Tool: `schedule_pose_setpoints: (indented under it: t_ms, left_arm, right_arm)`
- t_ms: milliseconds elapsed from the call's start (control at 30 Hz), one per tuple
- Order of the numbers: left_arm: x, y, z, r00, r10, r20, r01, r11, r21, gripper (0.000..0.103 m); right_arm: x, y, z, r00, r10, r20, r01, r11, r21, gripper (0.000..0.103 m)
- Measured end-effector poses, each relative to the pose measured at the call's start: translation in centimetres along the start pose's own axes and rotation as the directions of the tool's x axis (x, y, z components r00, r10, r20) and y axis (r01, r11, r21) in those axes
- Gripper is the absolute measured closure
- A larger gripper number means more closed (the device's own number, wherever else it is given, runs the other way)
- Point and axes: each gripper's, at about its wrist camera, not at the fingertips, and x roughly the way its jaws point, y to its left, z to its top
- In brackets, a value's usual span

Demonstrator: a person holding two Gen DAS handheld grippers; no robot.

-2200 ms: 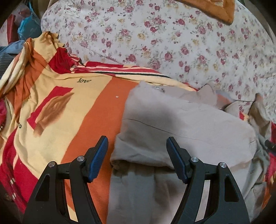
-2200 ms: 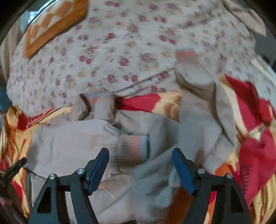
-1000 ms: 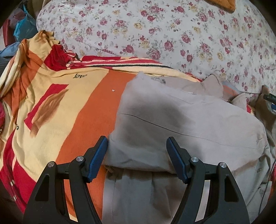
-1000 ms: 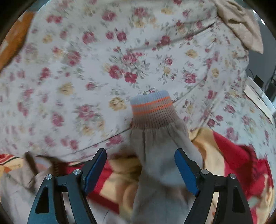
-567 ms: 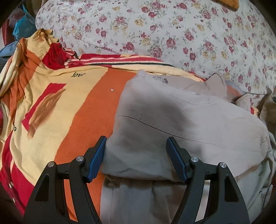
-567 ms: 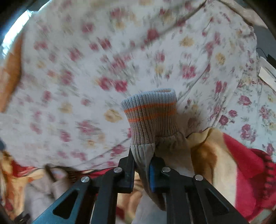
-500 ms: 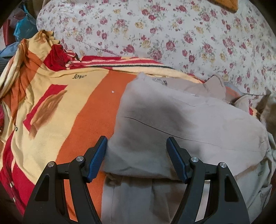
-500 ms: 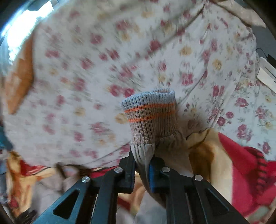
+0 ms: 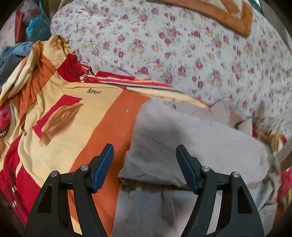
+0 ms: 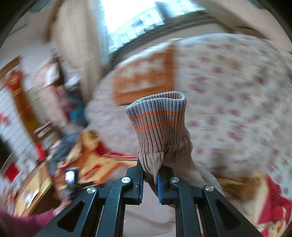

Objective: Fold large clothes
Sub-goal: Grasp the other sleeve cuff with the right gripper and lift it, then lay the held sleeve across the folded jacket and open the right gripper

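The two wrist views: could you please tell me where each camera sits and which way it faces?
Left wrist: on the left gripper, angled down at the beige jacket on the striped blanket; open jaws show.
Right wrist: on the right gripper, facing outward toward a window; jaws clamp the jacket's sleeve.
Shared: floral quilt.

The bed (image 9: 209, 60) is covered by a pale sheet printed with small red and yellow flowers. Directly on it lies an orange, cream and red blanket (image 9: 76, 116), spread flat at the near side and bunched into folds at its far left corner; the word "love" is printed on it. A second, orange-bordered blanket (image 9: 228, 16) lies on the sheet at the far side. A beige jacket (image 9: 191, 144) lies folded over on the striped blanket, its near part reaching the lower edge of view.
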Motion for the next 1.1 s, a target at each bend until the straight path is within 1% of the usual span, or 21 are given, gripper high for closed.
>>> schedule_pose_setpoints:
  t_ms: [67,167,233,267,333,400,433,500,533,567,600,633,667,700,733,800,833,867,967,1033,1100]
  left_arm:
    - [-0.9,0.9,0.2,0.999,-0.024,0.034,0.026,0.999,-0.043,0.032]
    - [-1.9,2.6,0.7,0.995,-0.071,0.069,0.08,0.989,-0.123,0.032]
    - [-2.1,3.4,1.0,0.992,-0.102,0.072,0.112,0.982,-0.155,0.032]
    - [-2.1,3.7,1.1,0.991,-0.112,0.071,0.122,0.979,-0.162,0.032]
    - [-2.0,3.9,1.3,0.988,-0.142,0.064,0.151,0.974,-0.17,0.032]
    - [-1.6,3.9,1.4,0.983,-0.176,0.049,0.182,0.968,-0.171,0.032]
    - [-1.4,3.8,1.5,0.981,-0.189,0.042,0.193,0.966,-0.171,0.032]
    - [-1.0,3.5,1.6,0.974,-0.224,0.028,0.226,0.96,-0.168,0.032]
    - [-0.7,3.3,1.7,0.97,-0.243,0.018,0.242,0.955,-0.17,0.032]
    - [-0.5,3.2,1.6,0.966,-0.257,0.009,0.255,0.951,-0.174,0.028]
    - [-0.2,3.0,1.6,0.96,-0.279,-0.002,0.274,0.945,-0.18,0.022]
    - [0.0,2.6,1.5,0.952,-0.307,-0.009,0.3,0.935,-0.189,0.021]
    - [0.2,2.3,1.4,0.946,-0.323,-0.013,0.315,0.929,-0.193,0.02]
    - [0.5,1.8,1.3,0.938,-0.345,-0.025,0.335,0.923,-0.19,0.02]
    - [0.7,1.3,1.3,0.934,-0.356,-0.036,0.344,0.921,-0.183,0.019]
    - [1.1,0.4,1.1,0.93,-0.362,-0.062,0.348,0.922,-0.168,0.019]
    - [1.5,-0.1,0.9,0.932,-0.354,-0.077,0.338,0.927,-0.164,0.019]
    - [1.8,-0.3,0.7,0.934,-0.347,-0.085,0.331,0.93,-0.163,0.019]
    - [3.4,-0.9,0.5,0.94,-0.324,-0.11,0.301,0.936,-0.183,0.019]
    - [4.8,-1.0,0.6,0.939,-0.322,-0.124,0.289,0.931,-0.224,0.019]
    - [5.7,-1.1,0.8,0.938,-0.329,-0.111,0.292,0.92,-0.262,0.019]
  right_arm:
    - [3.0,2.9,0.1,0.997,0.05,-0.057,-0.053,0.997,-0.056,0.092]
    - [8.1,5.2,-0.7,0.985,0.093,-0.147,-0.105,0.991,-0.079,0.092]
    - [12.4,6.3,-1.8,0.966,0.136,-0.221,-0.152,0.987,-0.056,0.092]
    - [15.1,6.9,-2.7,0.952,0.16,-0.262,-0.176,0.984,-0.036,0.092]
    - [18.6,7.4,-4.1,0.929,0.199,-0.31,-0.211,0.977,-0.005,0.092]
    - [22.9,7.9,-6.1,0.896,0.228,-0.38,-0.237,0.971,0.023,0.092]
    - [24.6,7.9,-7.1,0.885,0.217,-0.411,-0.227,0.974,0.026,0.092]
    - [27.8,7.3,-8.9,0.875,0.144,-0.462,-0.148,0.989,0.028,0.092]
    - [28.8,6.5,-9.5,0.868,0.121,-0.481,-0.112,0.993,0.047,0.086]
    - [29.1,5.9,-9.6,0.867,0.111,-0.487,-0.088,0.994,0.069,0.071]
    - [28.5,4.8,-9.5,0.874,0.118,-0.472,-0.075,0.991,0.108,0.062]
    - [27.4,3.9,-9.1,0.886,0.145,-0.44,-0.087,0.985,0.148,0.054]
    - [25.5,2.9,-8.7,0.902,0.179,-0.392,-0.113,0.976,0.187,0.054]
    - [23.9,2.8,-8.2,0.912,0.184,-0.366,-0.119,0.974,0.193,0.053]
    - [21.8,2.2,-8.1,0.925,0.167,-0.34,-0.109,0.977,0.184,0.052]
    - [17.8,1.3,-7.9,0.951,0.103,-0.293,-0.064,0.988,0.14,0.042]
    - [16.1,0.8,-8.2,0.958,0.07,-0.278,-0.037,0.992,0.123,0.035]
    - [14.1,0.2,-8.9,0.962,0.033,-0.27,-0.004,0.994,0.107,0.033]
    - [11.0,-0.7,-10.9,0.963,0.009,-0.271,0.025,0.992,0.124,0.033]
    - [9.0,-1.6,-12.7,0.964,-0.023,-0.264,0.06,0.99,0.131,0.033]
    - [7.8,-2.7,-14.4,0.96,-0.03,-0.277,0.075,0.986,0.152,0.033]
